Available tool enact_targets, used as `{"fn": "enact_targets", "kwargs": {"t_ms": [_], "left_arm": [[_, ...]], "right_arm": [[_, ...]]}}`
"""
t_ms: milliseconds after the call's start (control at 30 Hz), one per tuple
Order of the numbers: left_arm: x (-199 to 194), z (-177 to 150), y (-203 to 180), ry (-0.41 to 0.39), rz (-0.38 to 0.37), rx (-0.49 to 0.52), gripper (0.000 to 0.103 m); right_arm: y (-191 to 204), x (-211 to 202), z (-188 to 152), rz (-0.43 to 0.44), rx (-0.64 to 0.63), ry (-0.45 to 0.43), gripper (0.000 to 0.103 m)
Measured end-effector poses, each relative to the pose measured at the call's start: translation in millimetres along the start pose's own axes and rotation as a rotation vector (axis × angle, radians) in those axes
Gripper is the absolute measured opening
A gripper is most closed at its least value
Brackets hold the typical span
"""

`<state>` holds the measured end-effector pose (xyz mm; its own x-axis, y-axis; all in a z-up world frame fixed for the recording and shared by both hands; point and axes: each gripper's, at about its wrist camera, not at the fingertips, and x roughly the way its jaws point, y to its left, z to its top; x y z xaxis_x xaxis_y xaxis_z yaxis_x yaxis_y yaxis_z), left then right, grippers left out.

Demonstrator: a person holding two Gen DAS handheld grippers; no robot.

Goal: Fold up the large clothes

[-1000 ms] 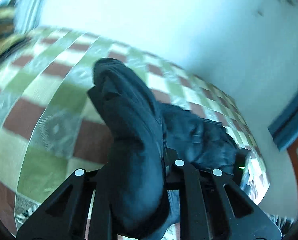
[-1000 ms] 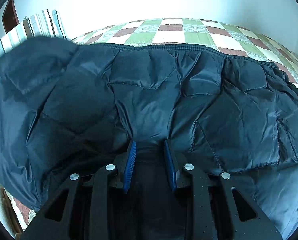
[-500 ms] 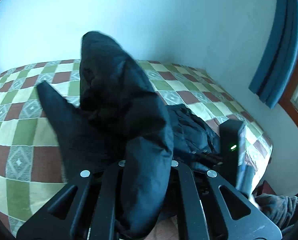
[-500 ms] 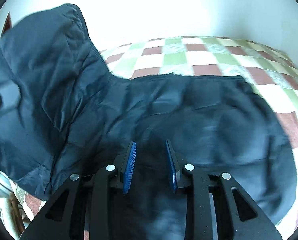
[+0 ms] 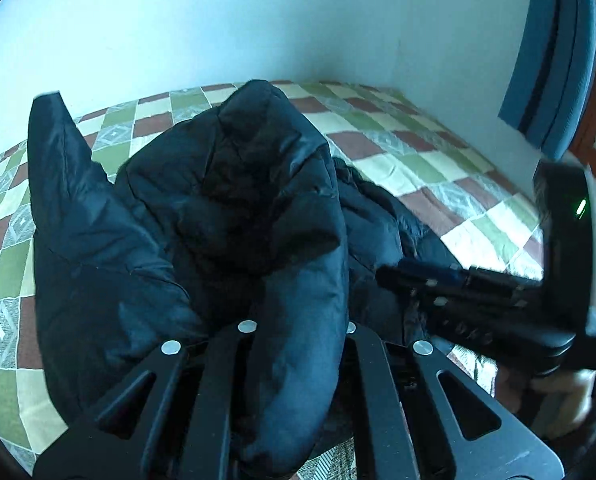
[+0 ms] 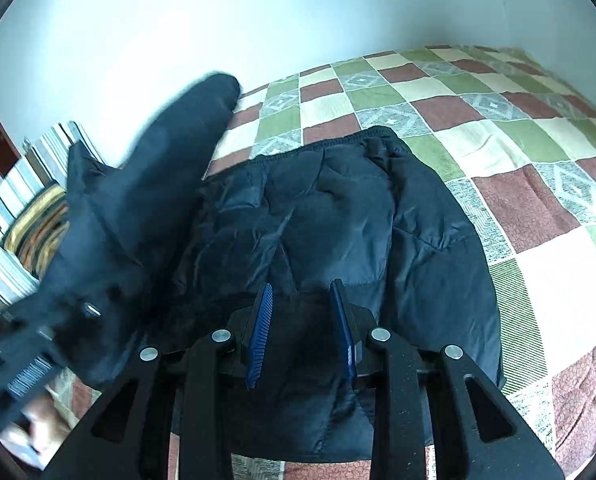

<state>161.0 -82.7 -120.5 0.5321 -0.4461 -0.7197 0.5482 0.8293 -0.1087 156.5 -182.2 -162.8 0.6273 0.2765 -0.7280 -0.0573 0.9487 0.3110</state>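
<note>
Checked bedspread (image 6: 498,128), pale wall (image 5: 258,20), blue curtain (image 5: 554,60) by window.

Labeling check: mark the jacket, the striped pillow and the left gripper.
jacket (image 6: 338,216), right wrist view, on the quilted panel lying flat on the bed.
striped pillow (image 6: 38,216), right wrist view, on its striped face beside the lifted sleeve.
left gripper (image 5: 298,344), left wrist view, at the fabric bunched between its fingers.

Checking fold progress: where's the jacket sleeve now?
Right wrist view: the sleeve is lifted at left by the left gripper, above the jacket body on the checkered bedspread.
</note>
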Motion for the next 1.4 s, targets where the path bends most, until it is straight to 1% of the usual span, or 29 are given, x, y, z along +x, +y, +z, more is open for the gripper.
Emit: {"fn": "enact_targets", "kwargs": {"t_ms": [33, 133, 167, 400, 600, 1067, 1400], "left_arm": [[2, -2, -1, 0.005, 0.004, 0.004, 0.007], [4, -7, 0, 0.017, 0.013, 0.013, 0.007], [4, -8, 0, 0.018, 0.016, 0.017, 0.007], [7, -9, -1, 0.016, 0.017, 0.013, 0.007], [9, -11, 1, 0.012, 0.010, 0.002, 0.007], [10, -12, 6, 0.002, 0.003, -0.019, 0.007], [9, -12, 6, -0.001, 0.005, -0.026, 0.007]], "right_arm": [[0, -3, 1, 0.011, 0.004, -0.004, 0.033], [6, -10, 10, 0.043, -0.002, -0.029, 0.043], [9, -10, 13, 0.048, -0.010, -0.033, 0.044], [35, -11, 29, 0.104, -0.043, -0.042, 0.045], [54, -11, 34, 0.109, -0.079, -0.038, 0.045], [65, -16, 33, 0.092, -0.096, -0.030, 0.045], [65, -17, 28, 0.082, -0.101, -0.022, 0.045]]}}
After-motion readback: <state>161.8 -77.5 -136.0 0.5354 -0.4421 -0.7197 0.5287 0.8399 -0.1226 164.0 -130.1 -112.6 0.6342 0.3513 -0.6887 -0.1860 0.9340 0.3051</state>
